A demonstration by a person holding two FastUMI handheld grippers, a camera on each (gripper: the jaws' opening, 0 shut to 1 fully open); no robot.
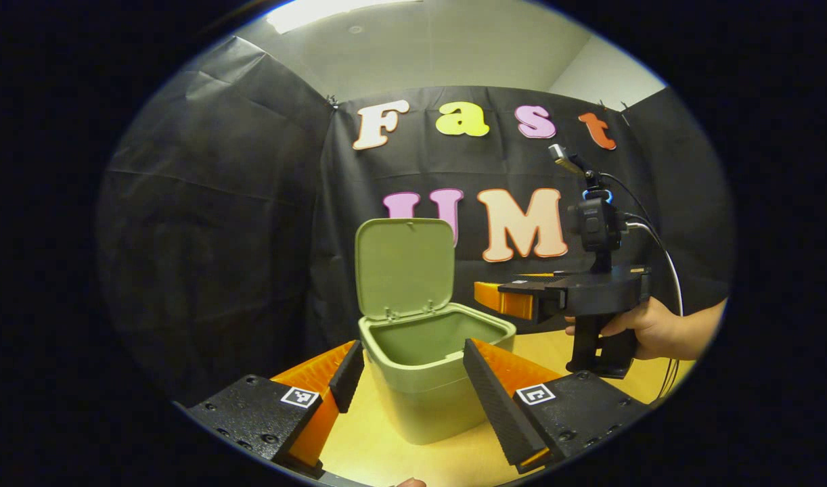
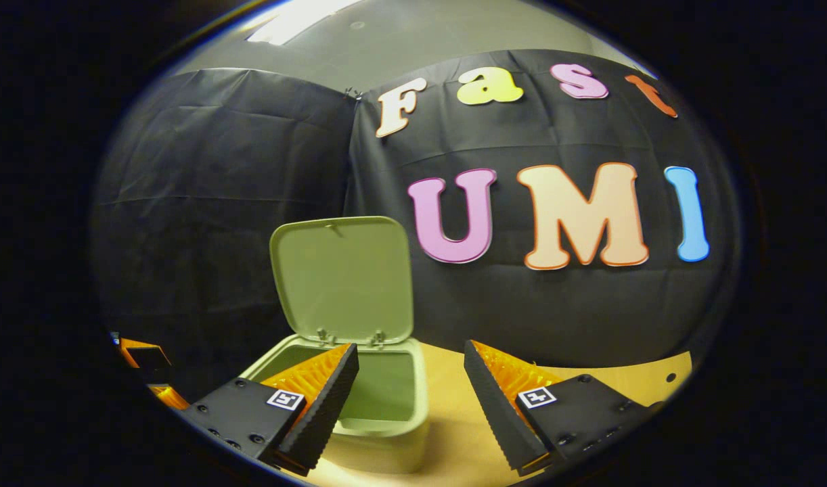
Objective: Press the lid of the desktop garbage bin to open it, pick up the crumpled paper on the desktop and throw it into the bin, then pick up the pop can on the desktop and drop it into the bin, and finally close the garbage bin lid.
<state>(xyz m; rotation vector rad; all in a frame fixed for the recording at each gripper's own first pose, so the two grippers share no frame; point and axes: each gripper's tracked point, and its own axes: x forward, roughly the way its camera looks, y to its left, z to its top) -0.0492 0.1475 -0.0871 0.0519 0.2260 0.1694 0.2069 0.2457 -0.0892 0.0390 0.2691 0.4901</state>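
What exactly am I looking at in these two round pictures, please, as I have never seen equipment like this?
Each picture comes from a camera riding on a hand-held two-finger gripper, looking forward along its own fingers. In the left gripper view, the left gripper is open, with a green desktop bin showing between its fingers on a yellowish wooden table. The bin's lid stands raised. To the right, a person's hand holds the right gripper level, near the bin's rim. In the right gripper view, the right gripper is also open, looking down at the same bin. Neither gripper holds anything.
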